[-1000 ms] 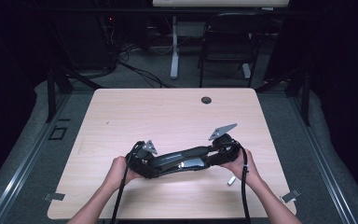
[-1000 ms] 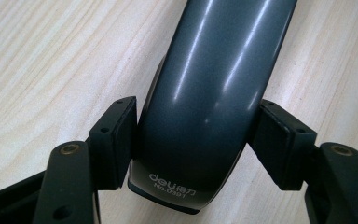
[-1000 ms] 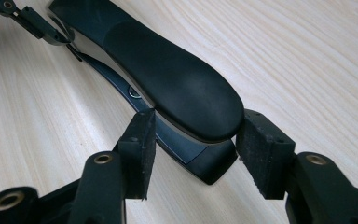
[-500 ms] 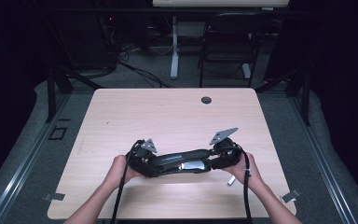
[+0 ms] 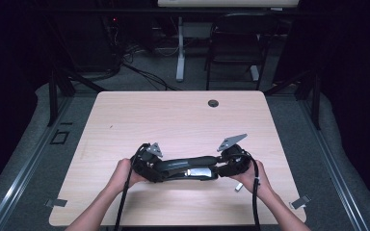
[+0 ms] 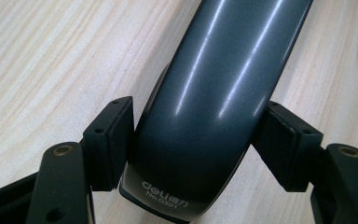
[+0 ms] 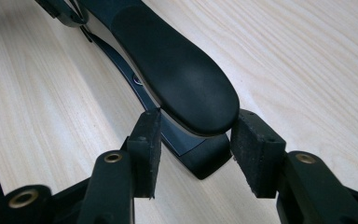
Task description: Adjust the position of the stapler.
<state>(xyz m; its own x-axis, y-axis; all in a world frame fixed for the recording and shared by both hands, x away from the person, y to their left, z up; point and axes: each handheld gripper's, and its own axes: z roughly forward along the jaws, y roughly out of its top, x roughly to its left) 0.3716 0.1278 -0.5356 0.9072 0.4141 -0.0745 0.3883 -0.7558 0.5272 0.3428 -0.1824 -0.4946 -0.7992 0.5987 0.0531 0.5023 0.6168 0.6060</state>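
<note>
Long black stapler point(image 5: 185, 167) flat on worktop point(image 5: 173, 120); left gripper point(image 6: 193, 140) clamped on one end, right gripper point(image 7: 193, 140) pinching other; not yet lifted

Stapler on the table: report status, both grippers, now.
Left gripper shut on the stapler at its labelled end. Right gripper straddles the handle end, pads close, contact unclear. Stapler flat on the table. Nothing in the way.

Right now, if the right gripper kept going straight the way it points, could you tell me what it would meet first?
The right gripper would meet the long black stapler at once: its rounded end already sits between the jaws, close to or touching the pads. Farther along that line the left gripper clamps the stapler's other end.
</note>
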